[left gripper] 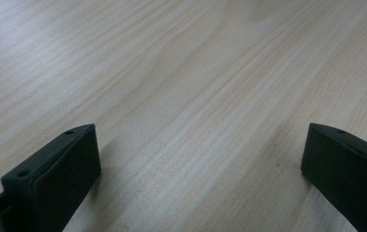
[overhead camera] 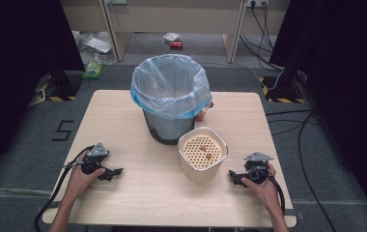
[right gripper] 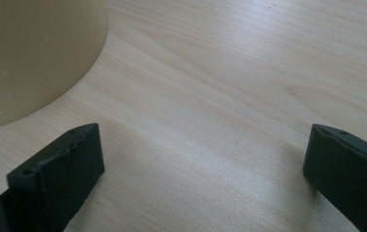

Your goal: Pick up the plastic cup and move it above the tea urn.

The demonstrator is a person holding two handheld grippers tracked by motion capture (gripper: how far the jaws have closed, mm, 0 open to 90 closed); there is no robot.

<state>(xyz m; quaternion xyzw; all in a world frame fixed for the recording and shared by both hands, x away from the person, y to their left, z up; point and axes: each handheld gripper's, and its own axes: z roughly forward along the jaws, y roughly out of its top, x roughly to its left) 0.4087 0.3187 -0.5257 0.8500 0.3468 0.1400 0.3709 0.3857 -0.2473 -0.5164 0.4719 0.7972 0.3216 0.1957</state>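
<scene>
A grey bin [overhead camera: 169, 126] lined with a pale blue bag [overhead camera: 171, 87] stands at the middle of the wooden table [overhead camera: 123, 121]. In front of it, slightly right, sits a cream container [overhead camera: 202, 170] with a perforated insert holding a few brown bits [overhead camera: 205, 152]. My left gripper [overhead camera: 115, 172] rests on the table at the front left, jaws wide open over bare wood [left gripper: 196, 121]. My right gripper [overhead camera: 233, 176] rests at the front right, open, just right of the cream container [right gripper: 32, 58]. Nothing is between either pair of jaws.
An orange-brown object [overhead camera: 202, 115] peeks out behind the bin at its right. Beyond the table lie floor clutter, a green bottle [overhead camera: 93, 66], cables [overhead camera: 297, 121] and stand bases. Dark curtains flank both sides.
</scene>
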